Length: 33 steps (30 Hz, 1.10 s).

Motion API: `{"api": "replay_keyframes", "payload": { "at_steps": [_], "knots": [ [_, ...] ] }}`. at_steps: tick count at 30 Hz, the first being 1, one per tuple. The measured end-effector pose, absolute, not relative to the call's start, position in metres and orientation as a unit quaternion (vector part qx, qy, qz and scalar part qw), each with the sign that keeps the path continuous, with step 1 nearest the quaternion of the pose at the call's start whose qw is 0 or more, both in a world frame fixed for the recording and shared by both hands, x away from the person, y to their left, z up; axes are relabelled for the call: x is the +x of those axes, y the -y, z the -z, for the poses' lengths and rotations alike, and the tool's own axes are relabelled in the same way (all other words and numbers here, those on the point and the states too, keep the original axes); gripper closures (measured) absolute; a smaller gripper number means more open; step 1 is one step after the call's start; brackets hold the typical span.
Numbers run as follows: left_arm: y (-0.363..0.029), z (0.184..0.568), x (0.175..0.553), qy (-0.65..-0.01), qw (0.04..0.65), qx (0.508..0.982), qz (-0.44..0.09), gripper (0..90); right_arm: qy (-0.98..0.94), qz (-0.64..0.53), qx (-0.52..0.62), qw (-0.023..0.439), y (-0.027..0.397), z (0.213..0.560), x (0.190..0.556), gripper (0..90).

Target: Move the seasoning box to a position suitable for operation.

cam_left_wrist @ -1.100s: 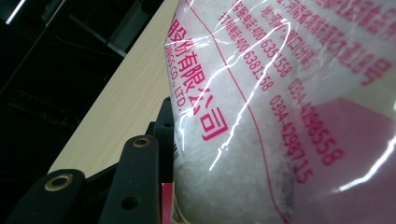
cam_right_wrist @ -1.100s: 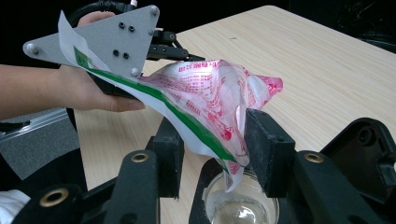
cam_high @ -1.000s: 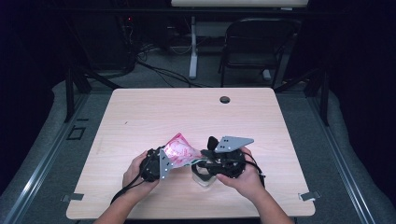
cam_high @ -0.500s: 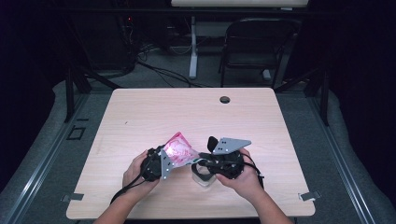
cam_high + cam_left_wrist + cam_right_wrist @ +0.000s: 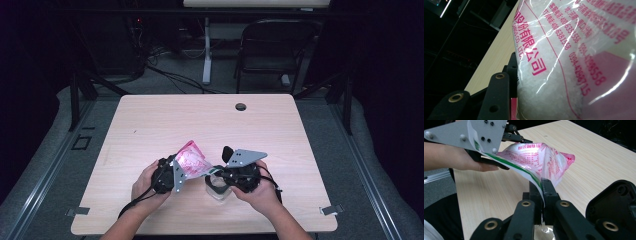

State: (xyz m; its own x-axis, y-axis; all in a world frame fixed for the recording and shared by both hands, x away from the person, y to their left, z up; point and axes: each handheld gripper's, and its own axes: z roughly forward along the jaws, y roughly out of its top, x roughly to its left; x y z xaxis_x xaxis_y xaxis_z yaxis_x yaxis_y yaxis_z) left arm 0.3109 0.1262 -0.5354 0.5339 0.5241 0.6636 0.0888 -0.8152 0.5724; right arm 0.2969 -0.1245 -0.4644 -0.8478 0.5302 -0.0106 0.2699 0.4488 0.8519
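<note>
Dark room around a pale wooden bench (image 5: 150, 130). A pink printed bag (image 5: 192, 162) of white grains hangs above its near half, over a small clear container (image 5: 218, 186). The left gripper (image 5: 172, 172) pinches the bag's body to carry the weight; the right gripper (image 5: 541, 185), whose jaws have just been closing, pinches the green-striped top edge just beside it, likely to pull it open for pouring.
</note>
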Motion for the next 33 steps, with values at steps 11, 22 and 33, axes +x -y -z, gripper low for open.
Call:
{"api": "replay_keyframes", "payload": {
  "at_steps": [11, 22, 33],
  "knots": [
    [-0.125, 0.535, 0.311, -0.174, 0.24, 0.834, -0.466, 63.4, -0.84, -0.466, 0.239, 0.143, 0.125, 0.468, 0.296, 90.0],
    [-0.123, 0.53, 0.309, -0.162, 0.232, 0.827, -0.485, 63.4, -0.838, -0.47, 0.243, 0.135, 0.13, 0.472, 0.293, 90.0],
    [-0.117, 0.524, 0.31, -0.147, 0.232, 0.818, -0.505, 63.5, -0.836, -0.469, 0.252, 0.132, 0.136, 0.476, 0.29, 90.0]
  ]
}}
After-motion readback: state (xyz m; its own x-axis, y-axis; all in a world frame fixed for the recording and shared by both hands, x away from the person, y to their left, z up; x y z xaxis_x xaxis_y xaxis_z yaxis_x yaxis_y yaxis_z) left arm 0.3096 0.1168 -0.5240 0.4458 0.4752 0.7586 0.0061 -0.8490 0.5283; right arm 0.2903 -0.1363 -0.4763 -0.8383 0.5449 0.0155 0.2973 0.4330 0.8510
